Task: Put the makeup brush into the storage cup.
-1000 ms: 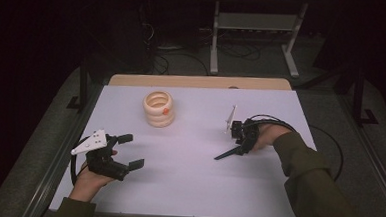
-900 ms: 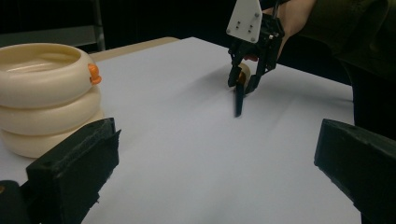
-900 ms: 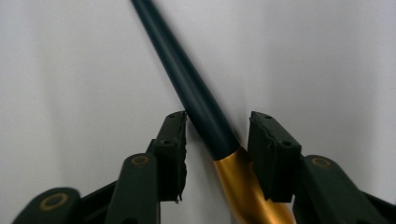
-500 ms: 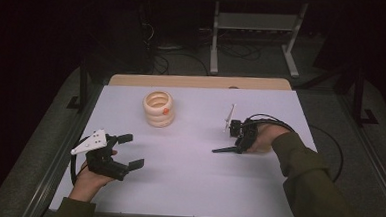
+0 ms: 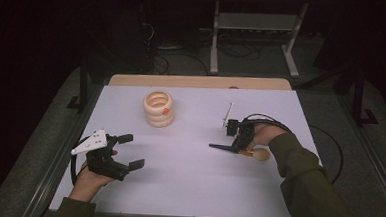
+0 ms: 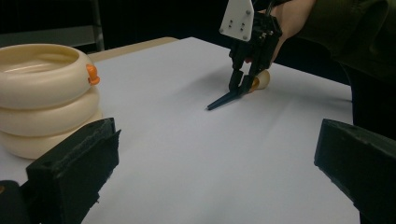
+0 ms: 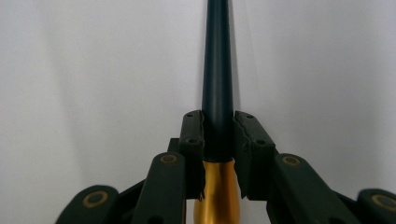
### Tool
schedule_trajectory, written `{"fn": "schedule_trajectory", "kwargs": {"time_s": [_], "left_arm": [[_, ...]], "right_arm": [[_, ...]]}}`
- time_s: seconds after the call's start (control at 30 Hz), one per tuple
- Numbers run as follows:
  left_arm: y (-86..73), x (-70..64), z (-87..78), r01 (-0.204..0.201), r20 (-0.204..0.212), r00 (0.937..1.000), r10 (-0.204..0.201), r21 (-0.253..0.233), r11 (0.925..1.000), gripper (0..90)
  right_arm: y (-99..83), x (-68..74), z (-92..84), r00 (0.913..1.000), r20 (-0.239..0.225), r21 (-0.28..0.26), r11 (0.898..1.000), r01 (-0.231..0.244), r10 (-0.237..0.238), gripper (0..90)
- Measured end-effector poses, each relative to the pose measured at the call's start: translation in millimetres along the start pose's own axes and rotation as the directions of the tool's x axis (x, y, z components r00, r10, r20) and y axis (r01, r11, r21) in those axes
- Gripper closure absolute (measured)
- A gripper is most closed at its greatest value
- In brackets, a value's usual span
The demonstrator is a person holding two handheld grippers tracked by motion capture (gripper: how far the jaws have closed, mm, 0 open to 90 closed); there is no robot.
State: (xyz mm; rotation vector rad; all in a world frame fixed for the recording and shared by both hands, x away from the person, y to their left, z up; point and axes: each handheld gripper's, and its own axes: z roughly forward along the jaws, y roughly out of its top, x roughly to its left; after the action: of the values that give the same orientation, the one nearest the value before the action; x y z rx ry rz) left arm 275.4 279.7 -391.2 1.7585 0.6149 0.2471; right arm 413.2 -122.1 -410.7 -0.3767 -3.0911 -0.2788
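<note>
Paintbrush, apparently, lies near the desk's right edge, pinched at its dark shaft by the right gripper, left gripper spread; so narrow a grip might let it pivot.

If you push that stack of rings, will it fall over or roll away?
Probably neither. The ring stack sits flat on the table and is wider than it is tall, so it should slide rather than tip. The three rings look smooth and only stacked, so a push on the top one might shift it off.
</note>
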Motion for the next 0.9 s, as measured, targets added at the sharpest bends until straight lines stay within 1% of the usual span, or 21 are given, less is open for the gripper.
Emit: {"fn": "schedule_trajectory", "kwargs": {"time_s": [0.1, 0.2, 0.5, 0.67, 0.9], "left_arm": [[-0.1, 0.0, 0.2, -0.001, 0.002, 1.0, 0.001, -0.002, 1.0, 0.0], [-0.1, 0.2, 0.4, 0.0, 0.002, 1.0, 0.0, -0.003, 1.0, 0.0], [0.0, -0.4, 1.0, -0.003, 0.002, 1.0, 0.003, 0.007, 1.0, 0.0], [0.0, -0.3, 0.9, -0.005, 0.002, 1.0, 0.005, 0.008, 1.0, 0.0], [-0.3, -0.1, 1.6, -0.006, 0.004, 1.0, 0.006, 0.007, 1.0, 0.0]], "right_arm": [[-1.2, 0.2, -0.3, 1.0, -0.002, 0.001, 1.0, 0.009, -0.009, 71.9], [-3.3, -1.2, -1.8, 0.9998, 0.009, 0.006, 1.0, 0.02, -0.02, 67.5], [-17.4, -4.8, -11.7, 0.9999, 0.016, 0.001, 1.0, -0.002, 0.002, 65.0], [-26.2, -4.8, -15.6, 0.9999, 0.012, 0.017, 1.0, -0.006, 0.006, 64.7], [-33.8, -4.9, -15.1, 0.9999, 0.01, 0.034, 0.999, -0.012, 0.011, 63.9]]}}
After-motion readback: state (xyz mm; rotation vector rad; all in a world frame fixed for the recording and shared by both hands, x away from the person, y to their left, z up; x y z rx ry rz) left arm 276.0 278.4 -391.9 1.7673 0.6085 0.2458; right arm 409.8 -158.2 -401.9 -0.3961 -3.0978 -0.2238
